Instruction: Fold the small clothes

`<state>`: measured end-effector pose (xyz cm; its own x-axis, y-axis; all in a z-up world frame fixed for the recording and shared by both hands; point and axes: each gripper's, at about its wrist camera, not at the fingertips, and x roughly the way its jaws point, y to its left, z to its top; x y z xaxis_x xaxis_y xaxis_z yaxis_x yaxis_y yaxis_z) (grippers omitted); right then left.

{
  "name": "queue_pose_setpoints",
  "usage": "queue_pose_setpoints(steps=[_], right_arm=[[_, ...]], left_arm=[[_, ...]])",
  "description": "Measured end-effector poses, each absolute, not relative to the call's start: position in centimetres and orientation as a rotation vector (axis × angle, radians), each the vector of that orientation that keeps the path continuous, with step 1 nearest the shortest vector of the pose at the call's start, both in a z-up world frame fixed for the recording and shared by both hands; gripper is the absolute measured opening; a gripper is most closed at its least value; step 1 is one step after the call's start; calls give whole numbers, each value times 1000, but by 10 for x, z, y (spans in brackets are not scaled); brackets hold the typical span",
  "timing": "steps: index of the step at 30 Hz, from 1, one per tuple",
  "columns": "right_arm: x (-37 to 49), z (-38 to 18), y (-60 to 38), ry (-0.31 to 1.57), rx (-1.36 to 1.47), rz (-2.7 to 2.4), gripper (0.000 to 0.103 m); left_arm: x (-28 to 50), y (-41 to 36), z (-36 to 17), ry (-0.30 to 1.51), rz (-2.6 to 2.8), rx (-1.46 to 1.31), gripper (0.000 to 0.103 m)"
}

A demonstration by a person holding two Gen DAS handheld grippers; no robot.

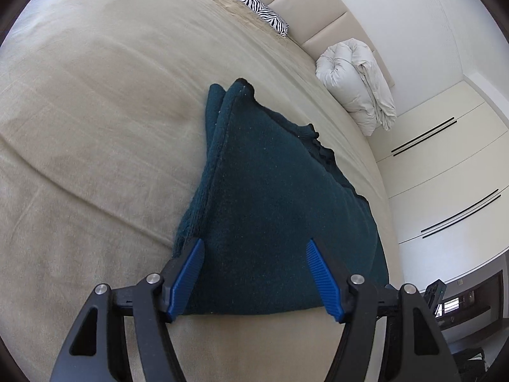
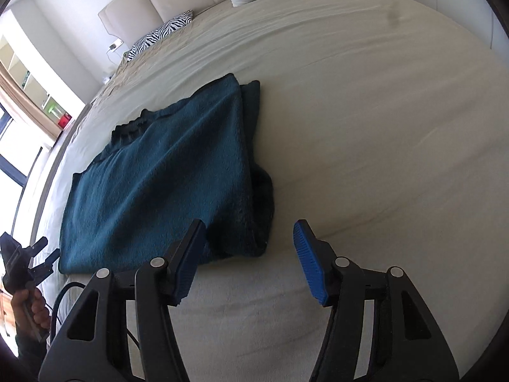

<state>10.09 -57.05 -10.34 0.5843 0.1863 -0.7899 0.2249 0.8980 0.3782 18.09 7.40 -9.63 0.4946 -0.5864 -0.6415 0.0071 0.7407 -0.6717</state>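
A dark teal knit sweater lies on the beige bed, partly folded, one side turned over onto the body; its dark ribbed collar points toward the headboard. My left gripper is open and empty, its blue pads just above the sweater's near hem. In the right wrist view the sweater lies left of centre with its folded edge on the right. My right gripper is open and empty over the sweater's near right corner. The left gripper also shows at the far left, held in a hand.
The beige bed cover spreads wide to the left of the sweater and to its right. A zebra-print pillow and a rolled white duvet lie by the padded headboard. White wardrobe doors stand beyond the bed edge.
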Motion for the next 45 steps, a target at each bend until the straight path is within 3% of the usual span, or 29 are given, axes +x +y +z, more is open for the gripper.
queue_pose_setpoints(steps=[6, 10, 18, 19, 21, 23, 26, 30, 35, 38, 40, 45], right_arm=[[105, -110, -562, 963, 358, 30, 21], [101, -99, -566, 948, 315, 108, 11], [107, -100, -583, 1043, 108, 160, 7], [109, -98, -585, 1041, 83, 150, 1], [115, -97, -601, 1048, 48, 71, 1], [120, -106, -626, 1101, 97, -19, 1], [109, -93, -642, 1031, 218, -54, 1], [99, -71, -626, 934, 346, 11, 4], [134, -66, -601, 930, 350, 33, 9], [158, -76, -593, 964, 378, 8, 30], [164, -84, -589, 975, 397, -11, 50], [159, -95, -575, 993, 353, -8, 48]], left_arm=[[191, 58, -94, 1004, -378, -590, 69], [194, 55, -100, 1014, -366, -550, 58], [206, 59, -105, 1037, -369, -534, 48], [206, 58, -105, 1038, -366, -529, 46], [206, 58, -105, 1037, -364, -523, 46], [204, 58, -104, 1035, -364, -526, 46], [200, 60, -99, 1024, -354, -522, 46], [192, 53, -82, 970, -342, -454, 49], [196, 55, -80, 951, -334, -474, 65], [193, 62, -82, 938, -327, -500, 66], [190, 68, -84, 932, -331, -514, 66], [187, 79, -96, 958, -306, -535, 66]])
